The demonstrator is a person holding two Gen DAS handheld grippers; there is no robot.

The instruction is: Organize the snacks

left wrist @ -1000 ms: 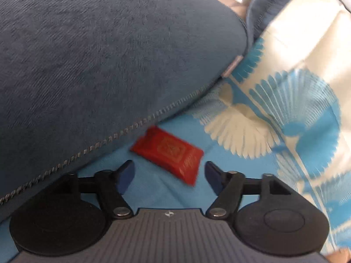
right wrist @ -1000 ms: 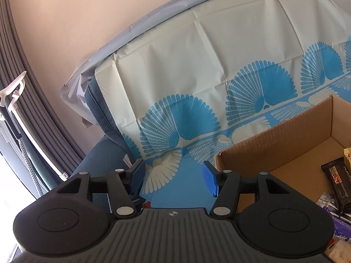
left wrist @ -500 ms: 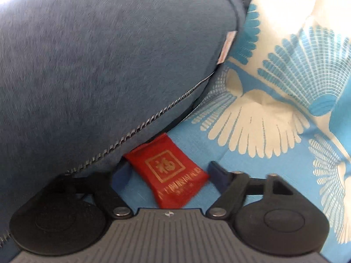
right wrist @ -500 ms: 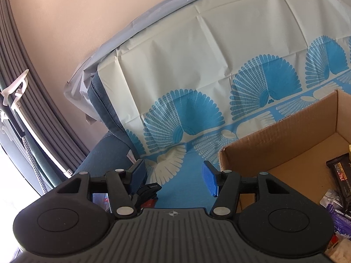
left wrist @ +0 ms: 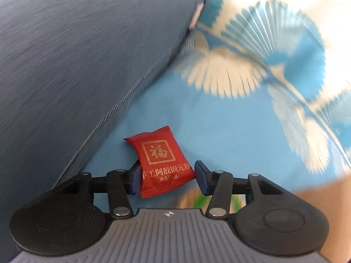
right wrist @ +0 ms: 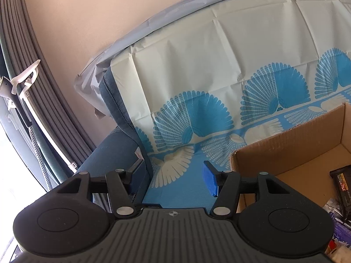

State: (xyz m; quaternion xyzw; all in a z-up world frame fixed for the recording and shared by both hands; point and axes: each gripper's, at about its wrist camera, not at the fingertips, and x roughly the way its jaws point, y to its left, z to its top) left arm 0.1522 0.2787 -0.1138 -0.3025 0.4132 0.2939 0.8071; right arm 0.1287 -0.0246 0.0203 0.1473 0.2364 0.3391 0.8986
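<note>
A small red snack packet (left wrist: pixel 161 160) with gold characters sits between the blue pads of my left gripper (left wrist: pixel 167 176). The fingers have closed in to the packet's sides and the background is blurred, so the packet appears held off the blue patterned cover (left wrist: pixel 219 131). My right gripper (right wrist: pixel 173 177) is open and empty, hovering above the cover beside the near corner of a cardboard box (right wrist: pixel 285 153). A dark wrapped bar (right wrist: pixel 342 186) and other wrapped snacks (right wrist: pixel 337 225) lie inside the box.
A dark blue sofa cushion (left wrist: pixel 76 54) rises at the left, close to the packet. The fan-patterned cover drapes up the sofa back (right wrist: pixel 219 65). Grey curtains (right wrist: pixel 22 54) and a beige wall (right wrist: pixel 98 11) stand behind.
My left gripper moved forward around the red packet and closed on it; the packet now stands upright between the pads, away from the cushion seam. The right gripper shifted slightly.
</note>
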